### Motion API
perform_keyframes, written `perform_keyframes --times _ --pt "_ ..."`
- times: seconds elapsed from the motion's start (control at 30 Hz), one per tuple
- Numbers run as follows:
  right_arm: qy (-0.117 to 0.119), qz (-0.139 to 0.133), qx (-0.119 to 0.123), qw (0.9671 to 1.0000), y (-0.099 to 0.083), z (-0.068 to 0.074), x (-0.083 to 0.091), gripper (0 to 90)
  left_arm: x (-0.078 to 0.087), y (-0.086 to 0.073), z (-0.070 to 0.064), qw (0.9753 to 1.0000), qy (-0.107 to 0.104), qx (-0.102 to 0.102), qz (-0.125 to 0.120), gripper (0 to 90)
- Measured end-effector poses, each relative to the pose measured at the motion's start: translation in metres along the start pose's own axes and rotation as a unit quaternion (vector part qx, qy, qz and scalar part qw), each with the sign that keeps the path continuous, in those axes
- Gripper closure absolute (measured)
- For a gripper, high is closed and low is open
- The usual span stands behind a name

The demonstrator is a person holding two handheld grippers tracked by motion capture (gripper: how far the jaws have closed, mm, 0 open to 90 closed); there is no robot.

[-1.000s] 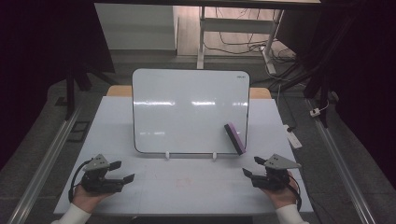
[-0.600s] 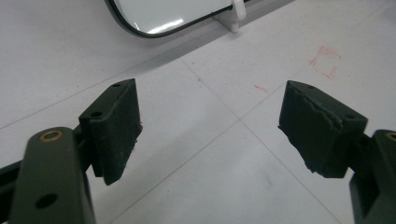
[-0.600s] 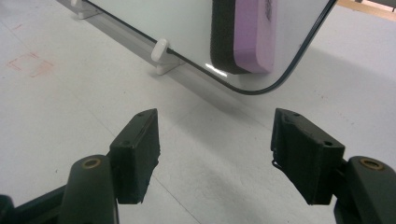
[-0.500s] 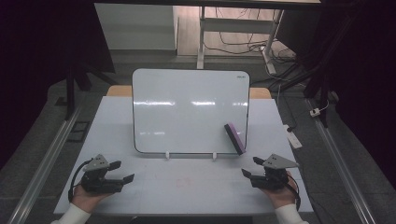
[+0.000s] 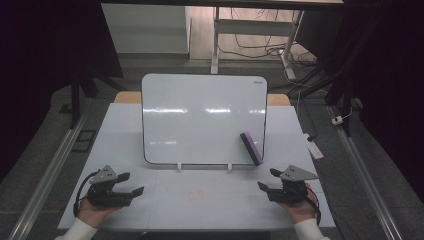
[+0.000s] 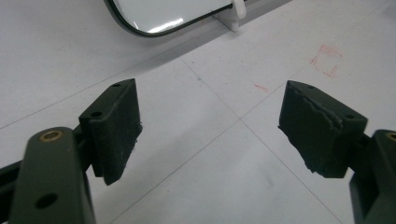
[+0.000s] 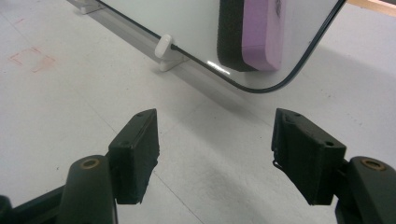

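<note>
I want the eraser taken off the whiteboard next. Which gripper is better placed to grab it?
Probably the right gripper. The purple eraser sits at the whiteboard's lower right corner, just ahead of its open jaws. The left gripper, also open, would have to cross the table.

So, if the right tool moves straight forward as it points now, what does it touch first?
Probably the purple foam eraser with the black felt face on the whiteboard's lower corner; depth is unclear.
</note>
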State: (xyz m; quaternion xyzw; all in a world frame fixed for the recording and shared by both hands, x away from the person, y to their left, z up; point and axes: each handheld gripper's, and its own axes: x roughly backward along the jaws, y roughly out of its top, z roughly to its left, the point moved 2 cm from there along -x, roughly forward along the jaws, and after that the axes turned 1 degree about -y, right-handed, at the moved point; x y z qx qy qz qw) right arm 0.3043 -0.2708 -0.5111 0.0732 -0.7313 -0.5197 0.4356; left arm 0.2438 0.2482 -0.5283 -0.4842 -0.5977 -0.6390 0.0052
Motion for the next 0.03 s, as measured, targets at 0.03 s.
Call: perform_keyframes --times 0.03 --pt "0.000 0.000 0.000 1.0000 0.0000 -0.0001 -0.0001 31.2 -0.0001 0.0000 0.0000 1.0000 0.000 0.000 0.000 21.4"
